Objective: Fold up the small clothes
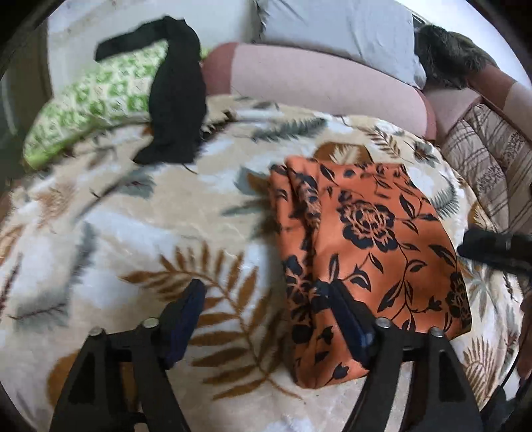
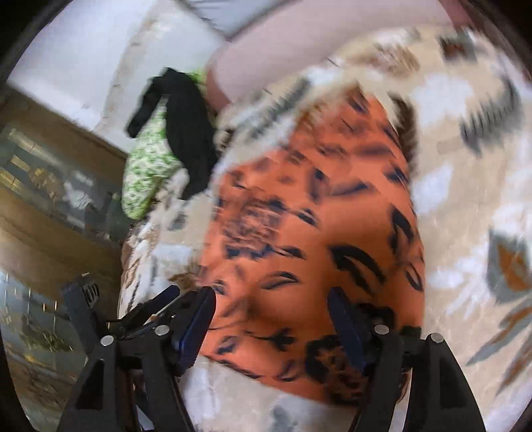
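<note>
An orange cloth with a black flower print (image 1: pixel 365 239) lies folded on the leaf-patterned blanket (image 1: pixel 133 226). My left gripper (image 1: pixel 266 292) is open just above the blanket, with its right finger over the cloth's near left edge. My right gripper (image 2: pixel 271 299) is open and hovers over the same orange cloth (image 2: pixel 299 216), which shows blurred in the right wrist view. Its tip also shows at the right edge of the left wrist view (image 1: pixel 492 249). Neither gripper holds anything.
A black garment (image 1: pixel 176 99) lies over a green-patterned cloth (image 1: pixel 93 106) at the far left of the blanket. Behind are a pink cushion (image 1: pixel 316 79), a grey pillow (image 1: pixel 332 26) and a striped cushion (image 1: pixel 488 159). Left of the bed is wooden floor (image 2: pixel 50 232).
</note>
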{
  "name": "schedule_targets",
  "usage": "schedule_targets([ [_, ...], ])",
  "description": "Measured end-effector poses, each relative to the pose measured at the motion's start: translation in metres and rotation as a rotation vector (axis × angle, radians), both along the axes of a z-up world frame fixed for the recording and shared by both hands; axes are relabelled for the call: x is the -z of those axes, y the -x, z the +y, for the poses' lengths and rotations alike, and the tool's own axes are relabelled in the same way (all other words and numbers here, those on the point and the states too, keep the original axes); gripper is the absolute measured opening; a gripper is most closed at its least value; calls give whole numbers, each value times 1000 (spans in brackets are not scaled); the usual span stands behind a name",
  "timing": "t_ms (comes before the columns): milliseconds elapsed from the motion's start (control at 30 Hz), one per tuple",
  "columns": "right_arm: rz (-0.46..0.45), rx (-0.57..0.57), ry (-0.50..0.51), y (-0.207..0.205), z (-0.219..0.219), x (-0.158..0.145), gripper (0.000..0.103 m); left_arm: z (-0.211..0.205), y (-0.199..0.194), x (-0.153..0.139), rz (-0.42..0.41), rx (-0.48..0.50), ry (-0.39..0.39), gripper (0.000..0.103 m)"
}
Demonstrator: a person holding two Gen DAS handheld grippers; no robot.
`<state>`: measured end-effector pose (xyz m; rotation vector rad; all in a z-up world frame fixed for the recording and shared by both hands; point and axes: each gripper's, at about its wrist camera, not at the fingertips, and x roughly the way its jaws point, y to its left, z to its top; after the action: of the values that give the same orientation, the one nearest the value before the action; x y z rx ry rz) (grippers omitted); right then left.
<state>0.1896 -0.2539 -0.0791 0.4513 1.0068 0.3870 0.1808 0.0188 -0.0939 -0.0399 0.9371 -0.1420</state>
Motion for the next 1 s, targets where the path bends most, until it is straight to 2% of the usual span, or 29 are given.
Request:
schedule_targets([
  [67,-38,20,54,-11,5,-14,75,3,4,-7,-1,-13,8,79],
  [133,-46,50,72,-28,10,-14,79,5,9,-11,5,-21,1,79],
  [200,-18,88,119,-53,6,1,80,9,16,-13,10,-30,-7,79],
  [233,16,103,144,-69,14,16,80,13,18,-14,13,-38,-9,79],
  [267,90,107,151,-83,13,38,80,16,21,-15,15,-47,-7,79],
  [300,116,111,144,-83,4,46,80,17,22,-15,17,-52,-3,79],
  [333,99,122,144,-81,4,47,80,19,24,-17,17,-53,1,79],
  [467,-10,104,150,-44,14,2,80,22,33,-25,1,-71,-5,79],
  [533,-93,106,183,-12,16,-28,80,19,40,-30,-8,-60,1,79],
  [667,-153,109,274,46,21,-55,83,11,59,-42,-34,-42,-11,83],
  [733,-169,134,328,77,25,-60,84,9,72,-48,-52,-51,-30,86],
  [867,-123,177,416,127,29,-48,96,6,96,-53,-63,-73,-87,89],
  [1000,-59,186,494,162,38,-31,96,6,112,-57,-48,-102,-91,89],
])
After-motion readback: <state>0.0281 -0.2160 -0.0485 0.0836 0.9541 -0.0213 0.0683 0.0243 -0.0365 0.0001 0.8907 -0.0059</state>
